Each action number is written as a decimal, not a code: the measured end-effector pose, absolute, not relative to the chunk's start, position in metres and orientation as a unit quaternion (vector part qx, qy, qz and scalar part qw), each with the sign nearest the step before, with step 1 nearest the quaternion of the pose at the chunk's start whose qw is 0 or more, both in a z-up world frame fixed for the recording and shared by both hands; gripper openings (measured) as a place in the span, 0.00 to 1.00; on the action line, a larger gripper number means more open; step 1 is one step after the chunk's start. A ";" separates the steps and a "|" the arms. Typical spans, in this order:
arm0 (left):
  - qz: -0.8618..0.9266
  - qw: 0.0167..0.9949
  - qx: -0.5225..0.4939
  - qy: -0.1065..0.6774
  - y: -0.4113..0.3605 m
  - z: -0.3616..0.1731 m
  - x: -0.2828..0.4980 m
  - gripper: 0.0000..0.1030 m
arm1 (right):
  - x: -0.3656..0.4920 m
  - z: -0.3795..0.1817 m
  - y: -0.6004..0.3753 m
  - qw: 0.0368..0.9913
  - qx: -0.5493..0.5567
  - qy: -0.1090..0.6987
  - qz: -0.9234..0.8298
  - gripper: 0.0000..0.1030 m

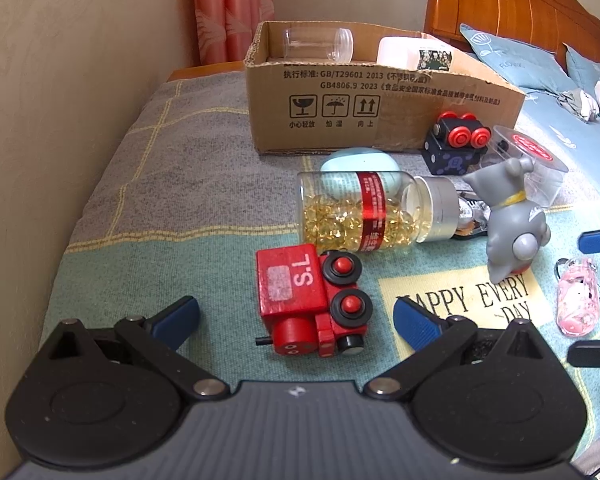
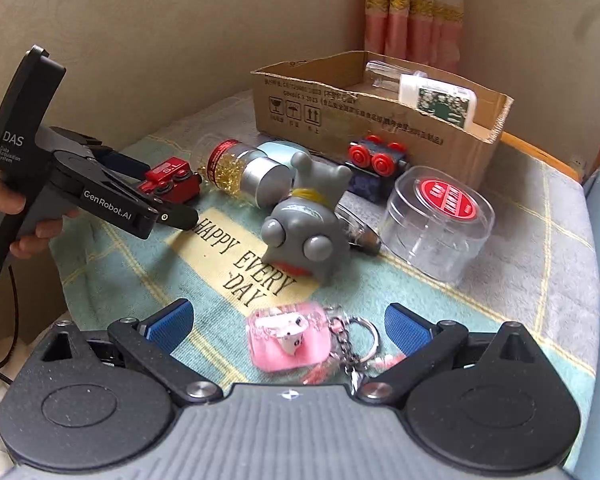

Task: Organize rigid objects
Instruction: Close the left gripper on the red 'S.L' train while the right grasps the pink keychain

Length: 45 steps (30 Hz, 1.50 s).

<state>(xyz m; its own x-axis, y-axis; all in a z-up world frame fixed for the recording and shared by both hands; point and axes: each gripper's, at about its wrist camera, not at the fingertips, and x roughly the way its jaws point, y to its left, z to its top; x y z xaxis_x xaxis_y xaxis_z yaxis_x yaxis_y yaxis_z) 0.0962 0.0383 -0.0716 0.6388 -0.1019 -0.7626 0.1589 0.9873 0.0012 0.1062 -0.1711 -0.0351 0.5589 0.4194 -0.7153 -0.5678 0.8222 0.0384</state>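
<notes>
Nearest the left wrist camera, the left gripper (image 1: 296,320) hangs low over the blanket (image 1: 180,184) with its blue fingers (image 1: 180,314) spread wide and nothing between the pads. Just ahead of the gap, a red wooden train engine (image 1: 310,300) marked "S.L" lies on its side, wheels facing right, untouched by either finger. Beyond it a clear bottle of golden capsules (image 1: 364,212) with a red label and silver cap lies on its side, and a pale blue oval case (image 1: 360,162) sits right behind that. Farther back stands an open cardboard box (image 1: 360,116), which already holds a clear jar (image 1: 318,44) and a white bottle (image 1: 414,54), both lying down. To the right of the capsule bottle, a dark blue toy wagon with red wheels (image 1: 456,144) rests close to the box wall, and a grey cat figure (image 1: 512,216) is tipped over on the "HAPPY EVERY DAY" patch (image 1: 460,300).

From the right wrist view, a person's hand (image 2: 20,216) grips the handle of the left tool at the far left. In the middle, the right gripper (image 2: 288,326) is also splayed wide, empty, with a pink keychain charm (image 2: 286,338) lying on the blanket between its fingers (image 2: 172,322), touching neither. Right of the cat figure sits a clear round container with a red label (image 2: 440,220), upright and near the box corner.
</notes>
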 end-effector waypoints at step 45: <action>-0.151 0.893 0.073 0.418 0.023 -0.029 0.085 0.47 | 0.098 -0.018 -0.175 0.877 -0.126 0.393 0.246 0.54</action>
